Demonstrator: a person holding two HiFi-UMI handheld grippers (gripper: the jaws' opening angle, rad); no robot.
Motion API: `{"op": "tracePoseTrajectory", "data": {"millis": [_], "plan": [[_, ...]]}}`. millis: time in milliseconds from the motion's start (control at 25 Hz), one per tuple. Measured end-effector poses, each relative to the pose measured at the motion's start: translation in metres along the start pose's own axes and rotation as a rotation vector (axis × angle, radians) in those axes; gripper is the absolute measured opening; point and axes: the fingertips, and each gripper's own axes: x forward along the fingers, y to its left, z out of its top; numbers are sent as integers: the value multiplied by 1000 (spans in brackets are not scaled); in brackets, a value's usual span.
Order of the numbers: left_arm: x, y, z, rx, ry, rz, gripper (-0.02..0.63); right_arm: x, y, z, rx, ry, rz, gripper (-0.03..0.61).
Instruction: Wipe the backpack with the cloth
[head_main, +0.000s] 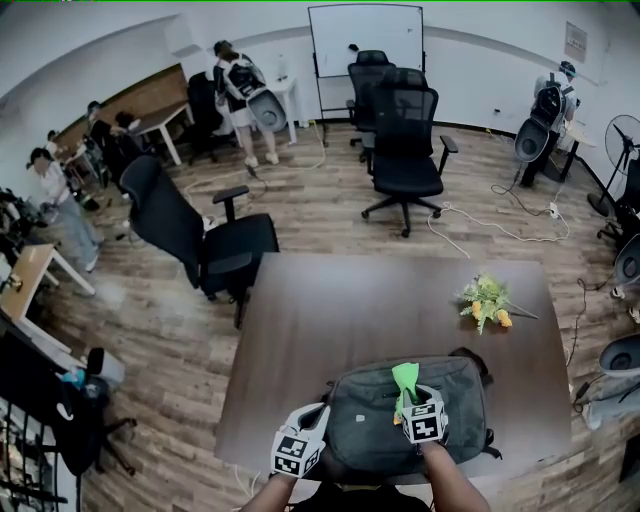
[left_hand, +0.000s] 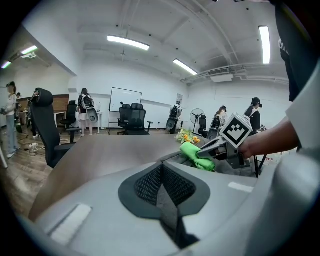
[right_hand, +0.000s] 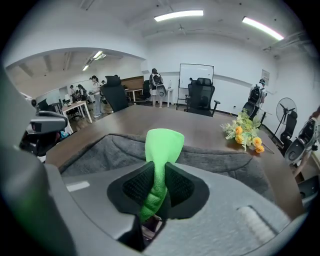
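A dark grey backpack (head_main: 405, 418) lies flat on the brown table (head_main: 360, 310) near its front edge. My right gripper (head_main: 412, 398) is over the middle of the backpack (right_hand: 210, 155), shut on a bright green cloth (right_hand: 159, 155) that sticks up past its jaws. The cloth (head_main: 404, 378) also shows in the left gripper view, the cloth (left_hand: 196, 155) held by the right gripper (left_hand: 212, 150). My left gripper (head_main: 318, 415) sits at the backpack's left edge, jaws pressed together with nothing between them (left_hand: 160, 192).
A bunch of yellow flowers (head_main: 486, 303) lies on the table's right side, beyond the backpack. Black office chairs (head_main: 195, 235) stand left of and behind the table. Several people are at desks far left, and a whiteboard (head_main: 365, 40) stands at the back wall.
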Motion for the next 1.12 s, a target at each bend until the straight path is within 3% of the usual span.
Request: {"op": "tracePoseTrajectory", "data": {"millis": [280,480,720,960,1120], "plan": [[7,-9,-7,-1,20,-16,18,-21,-53,-4,23,5,-121,72],[7,-16,-2,9,4,-19,18,-34,-96,-10,-53,71,-240,72],[4,-20,12,-16,-25,-24,18,-56,-135,-12,-67,96,-343,74],[-2,-22,24,-22,-42,-37,18,-60,-137,-13,-81,91,-381,75],[-7,-20,25,-53,-44,-29,18,-64,-118,4,-198,61,-384,75]]}}
